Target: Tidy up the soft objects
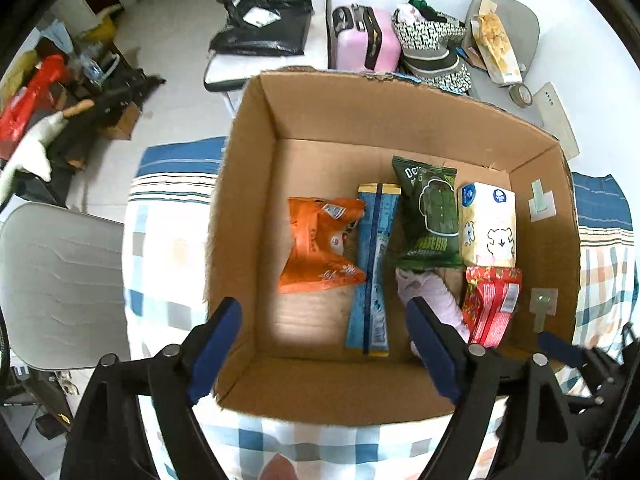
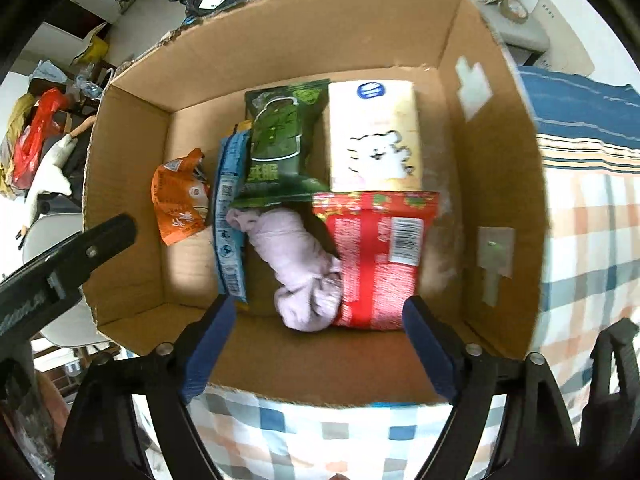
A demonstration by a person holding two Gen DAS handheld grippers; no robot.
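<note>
An open cardboard box (image 1: pixel 256 208) (image 2: pixel 132 184) stands on a checked cloth. Inside lie an orange packet (image 1: pixel 320 244) (image 2: pixel 180 196), a blue packet (image 1: pixel 372 268) (image 2: pixel 228 216), a green packet (image 1: pixel 430 220) (image 2: pixel 280 144), a cream tissue pack (image 1: pixel 488 224) (image 2: pixel 376 136), a red packet (image 1: pixel 494 304) (image 2: pixel 376 256) and a rolled pink cloth (image 1: pixel 432 296) (image 2: pixel 300 268). My left gripper (image 1: pixel 324 348) is open and empty above the box's near wall. My right gripper (image 2: pixel 320 348) is open and empty above the near wall, in front of the pink cloth and red packet.
The checked cloth (image 1: pixel 168 248) (image 2: pixel 592 240) covers the surface under the box. A grey chair (image 1: pixel 60 288) stands at the left. Beyond the box are a pink case (image 1: pixel 368 40), a patterned bag (image 1: pixel 432 36) and black bags (image 1: pixel 264 20). The other gripper's black arm (image 2: pixel 60 264) reaches in from the left.
</note>
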